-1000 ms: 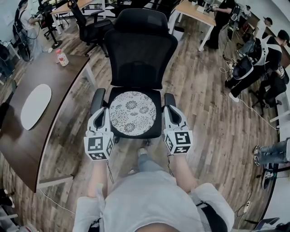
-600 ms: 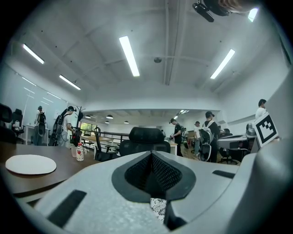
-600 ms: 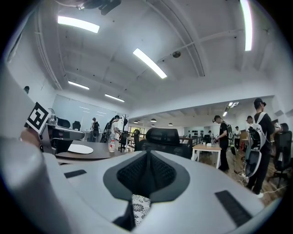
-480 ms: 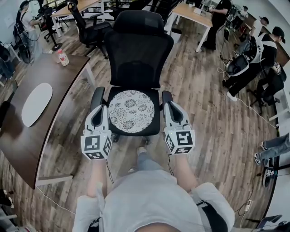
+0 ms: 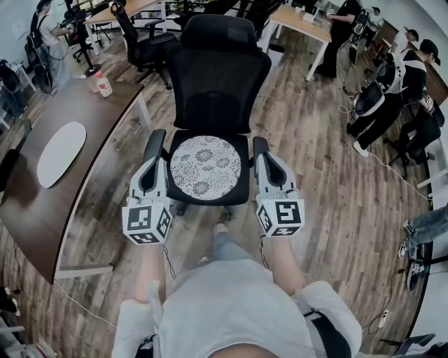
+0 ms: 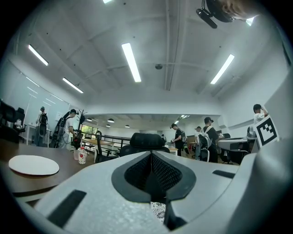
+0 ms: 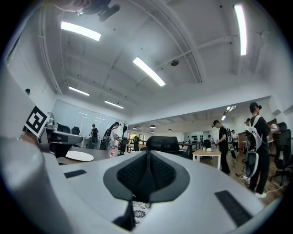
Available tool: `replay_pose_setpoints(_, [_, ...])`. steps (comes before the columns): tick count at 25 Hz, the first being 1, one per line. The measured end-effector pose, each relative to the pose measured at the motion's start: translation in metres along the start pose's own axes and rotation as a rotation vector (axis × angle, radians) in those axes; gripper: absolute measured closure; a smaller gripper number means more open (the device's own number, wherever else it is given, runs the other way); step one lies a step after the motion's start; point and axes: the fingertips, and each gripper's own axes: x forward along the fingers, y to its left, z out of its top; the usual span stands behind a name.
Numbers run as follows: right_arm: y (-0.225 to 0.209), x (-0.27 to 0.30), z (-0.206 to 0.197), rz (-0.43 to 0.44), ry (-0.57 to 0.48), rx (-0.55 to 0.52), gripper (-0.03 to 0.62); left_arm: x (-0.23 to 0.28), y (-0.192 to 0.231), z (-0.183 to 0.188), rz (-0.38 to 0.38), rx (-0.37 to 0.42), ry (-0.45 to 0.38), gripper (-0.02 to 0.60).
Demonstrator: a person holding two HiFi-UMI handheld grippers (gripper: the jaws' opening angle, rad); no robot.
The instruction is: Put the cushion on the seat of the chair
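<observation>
left claw (image 5: 152, 163), right claw (image 5: 267, 159): grey, b&w marker cubes (image 5: 146, 224); grey tee (image 5: 231, 308)

Open-plan office, rows of desks (image 5: 299, 17), swivel chairs (image 5: 148, 45), ceiling strip lights (image 6: 131, 61), wood floor (image 5: 315, 140)

The cushion (image 5: 205, 168) lies on the seat of the office chair (image 5: 217, 70). The left gripper (image 5: 154, 164) is beside the seat's left edge and the right gripper (image 5: 266, 162) beside its right edge. Left of the chair stands a desk (image 5: 35, 217), with an oval pad (image 5: 61, 145) at its middle and a bottle (image 5: 103, 85) at its far corner.
</observation>
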Motion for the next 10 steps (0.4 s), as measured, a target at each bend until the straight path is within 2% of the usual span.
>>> replay_pose_setpoints(10, [0.0035,-0.011,-0.0018,-0.009,-0.005,0.009,0.574,-0.011,-0.0029,-0.003,-0.004,-0.012,-0.001,0.569])
